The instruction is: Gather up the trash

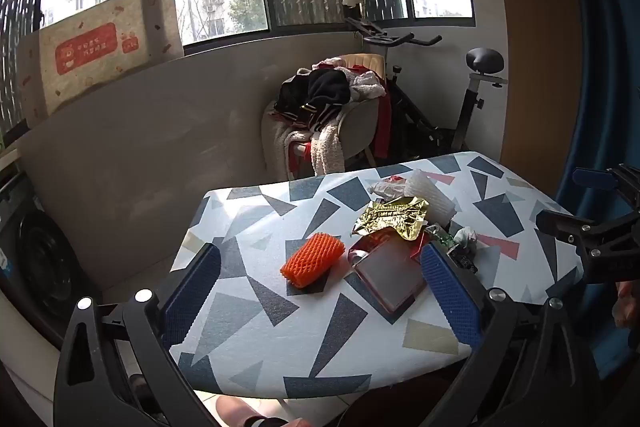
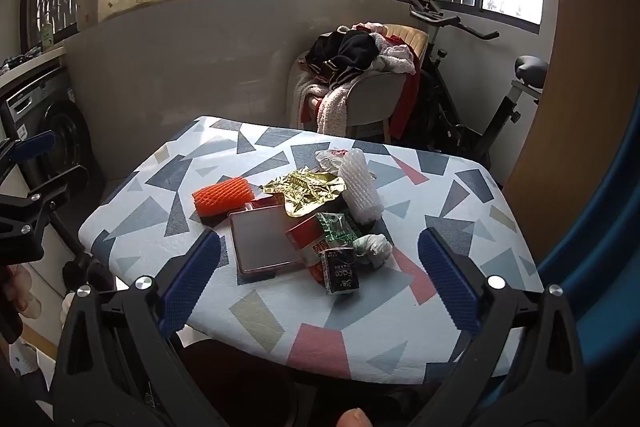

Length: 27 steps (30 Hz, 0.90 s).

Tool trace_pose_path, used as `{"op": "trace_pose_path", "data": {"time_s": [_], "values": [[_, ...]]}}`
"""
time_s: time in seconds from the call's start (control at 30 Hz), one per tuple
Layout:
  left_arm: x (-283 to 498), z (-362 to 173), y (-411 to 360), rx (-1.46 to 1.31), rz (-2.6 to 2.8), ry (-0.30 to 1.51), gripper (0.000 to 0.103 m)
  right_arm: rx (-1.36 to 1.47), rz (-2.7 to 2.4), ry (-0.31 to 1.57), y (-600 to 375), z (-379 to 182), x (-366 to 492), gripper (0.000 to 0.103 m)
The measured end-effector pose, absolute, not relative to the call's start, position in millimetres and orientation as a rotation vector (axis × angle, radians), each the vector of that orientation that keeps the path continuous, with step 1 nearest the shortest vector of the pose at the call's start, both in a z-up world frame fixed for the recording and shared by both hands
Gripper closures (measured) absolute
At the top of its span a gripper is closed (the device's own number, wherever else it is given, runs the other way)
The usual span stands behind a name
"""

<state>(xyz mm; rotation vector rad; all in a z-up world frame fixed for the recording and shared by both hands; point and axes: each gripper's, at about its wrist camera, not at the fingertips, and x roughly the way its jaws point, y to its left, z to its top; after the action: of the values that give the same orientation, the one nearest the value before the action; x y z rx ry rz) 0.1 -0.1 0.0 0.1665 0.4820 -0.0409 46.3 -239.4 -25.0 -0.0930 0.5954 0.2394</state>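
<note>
A pile of trash lies on a table with a geometric cloth (image 1: 256,311) (image 2: 452,187). It holds an orange foam net (image 1: 313,259) (image 2: 222,195), a crumpled gold foil wrapper (image 1: 390,217) (image 2: 308,189), a white foam net (image 1: 430,199) (image 2: 360,189), a pink-rimmed flat tray (image 1: 390,277) (image 2: 262,243), a red carton (image 2: 310,237), a green wrapper (image 2: 336,227), a black drink carton (image 2: 340,269) and crumpled tissue (image 2: 372,247). My left gripper (image 1: 320,295) is open and empty above the near edge. My right gripper (image 2: 320,287) is open and empty, hovering before the pile.
A chair heaped with clothes (image 1: 332,107) (image 2: 360,75) and an exercise bike (image 1: 460,95) (image 2: 480,87) stand behind the table. A washing machine (image 2: 52,131) is at the left. A cardboard box (image 1: 104,47) leans on the window ledge.
</note>
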Motion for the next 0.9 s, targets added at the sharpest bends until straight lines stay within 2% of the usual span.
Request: {"op": "trace_pose_path", "data": {"time_s": [0.9], "values": [[0.0, 0.0, -0.1, 0.163, -0.043, 0.481, 0.005, -0.099, 0.238, 0.595, -238.9, -26.0, 44.3, 0.006]]}}
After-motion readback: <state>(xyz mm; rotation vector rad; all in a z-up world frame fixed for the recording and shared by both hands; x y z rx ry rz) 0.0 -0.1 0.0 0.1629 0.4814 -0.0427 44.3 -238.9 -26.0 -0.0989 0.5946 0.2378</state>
